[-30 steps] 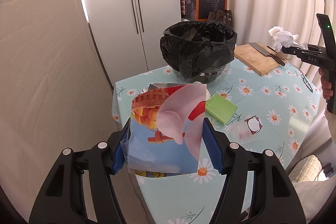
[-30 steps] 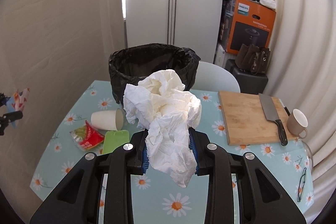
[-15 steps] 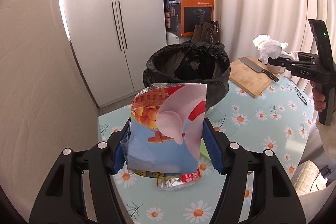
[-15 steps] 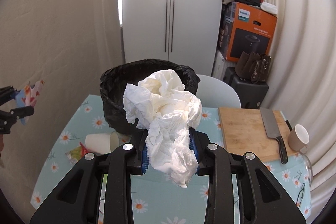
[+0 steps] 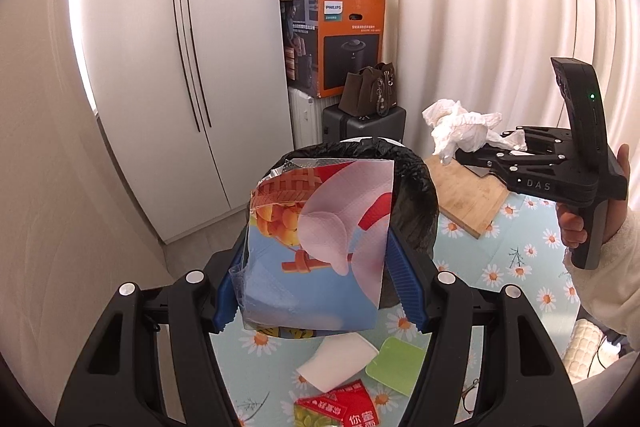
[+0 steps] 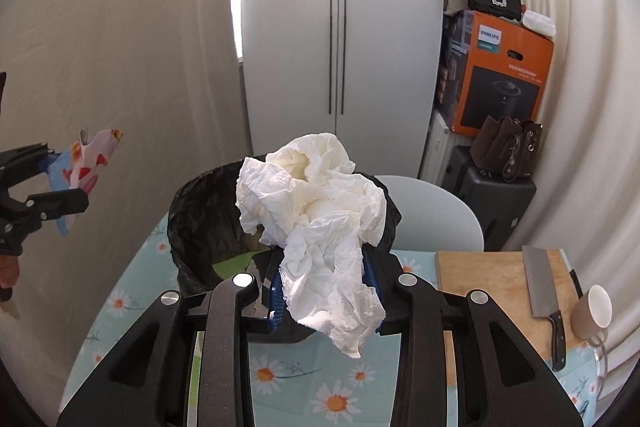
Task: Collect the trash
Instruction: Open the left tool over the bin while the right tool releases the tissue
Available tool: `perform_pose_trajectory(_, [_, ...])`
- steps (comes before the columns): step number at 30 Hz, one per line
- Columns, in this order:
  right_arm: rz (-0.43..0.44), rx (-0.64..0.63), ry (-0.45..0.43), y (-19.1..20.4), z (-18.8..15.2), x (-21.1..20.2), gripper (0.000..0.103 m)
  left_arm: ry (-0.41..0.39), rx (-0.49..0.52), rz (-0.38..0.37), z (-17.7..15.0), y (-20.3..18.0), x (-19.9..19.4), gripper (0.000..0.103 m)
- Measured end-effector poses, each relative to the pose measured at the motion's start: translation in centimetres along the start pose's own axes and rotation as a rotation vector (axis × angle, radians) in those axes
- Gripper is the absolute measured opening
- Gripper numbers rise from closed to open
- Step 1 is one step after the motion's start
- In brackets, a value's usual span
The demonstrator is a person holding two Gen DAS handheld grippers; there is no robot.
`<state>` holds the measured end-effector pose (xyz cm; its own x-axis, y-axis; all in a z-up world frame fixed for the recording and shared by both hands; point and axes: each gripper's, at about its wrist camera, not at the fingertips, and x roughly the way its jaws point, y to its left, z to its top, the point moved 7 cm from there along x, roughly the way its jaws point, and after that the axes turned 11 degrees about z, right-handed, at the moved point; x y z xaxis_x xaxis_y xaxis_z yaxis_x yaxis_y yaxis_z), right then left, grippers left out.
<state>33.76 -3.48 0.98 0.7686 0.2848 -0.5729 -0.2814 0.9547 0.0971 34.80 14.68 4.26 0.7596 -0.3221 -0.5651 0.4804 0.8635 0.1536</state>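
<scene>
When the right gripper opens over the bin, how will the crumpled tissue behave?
The crumpled tissue looks light and floppy: it droops over the right gripper. It will probably fall slowly, and may snag on a finger pad instead of dropping into the bin.

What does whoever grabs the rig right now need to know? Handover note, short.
Left gripper: shut on the snack bag, held up in front of the bin.
Right gripper: shut on the crumpled tissue, at the bin's near rim, bin mouth right behind it.
Bin: black-lined, on the daisy tablecloth, something green already inside.
Done: both pieces picked up and carried to the bin.
Left: release both into the bin, then collect the white paper cup, green lid-like piece and red wrapper lying on the table below the left gripper.
</scene>
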Motion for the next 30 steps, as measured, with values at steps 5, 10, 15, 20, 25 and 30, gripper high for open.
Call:
perform_pose_trajectory(5, [0.015, -0.014, 0.014, -0.4, 0.9, 2.6, 0.029, -0.006, 0.031, -0.061, 1.9, -0.4, 3.1, 0.064])
perform_pose_trajectory(10, [0.032, -0.013, 0.031, -0.7, 1.2, 5.2, 0.029, 0.01, 0.076, -0.1, 2.8, -0.9, 6.5, 0.064])
perform_pose_trajectory(15, [0.042, -0.01, 0.064, -1.4, 1.2, 8.1, 0.029, 0.043, 0.082, -0.132, 3.0, -1.2, 10.1, 0.064])
perform_pose_trajectory(20, [0.039, -0.029, 0.099, -1.5, 0.9, 10.6, 0.029, 0.078, 0.091, -0.15, 2.9, -1.9, 13.3, 0.064])
perform_pose_trajectory(25, [0.044, -0.02, 0.122, -2.0, 0.4, 12.0, 0.029, 0.106, 0.097, -0.163, 1.9, -2.2, 15.1, 0.064])
perform_pose_trajectory(30, [0.047, -0.035, 0.14, -2.0, -0.1, 12.8, 0.029, 0.123, 0.093, -0.168, 1.5, -2.2, 16.4, 0.064])
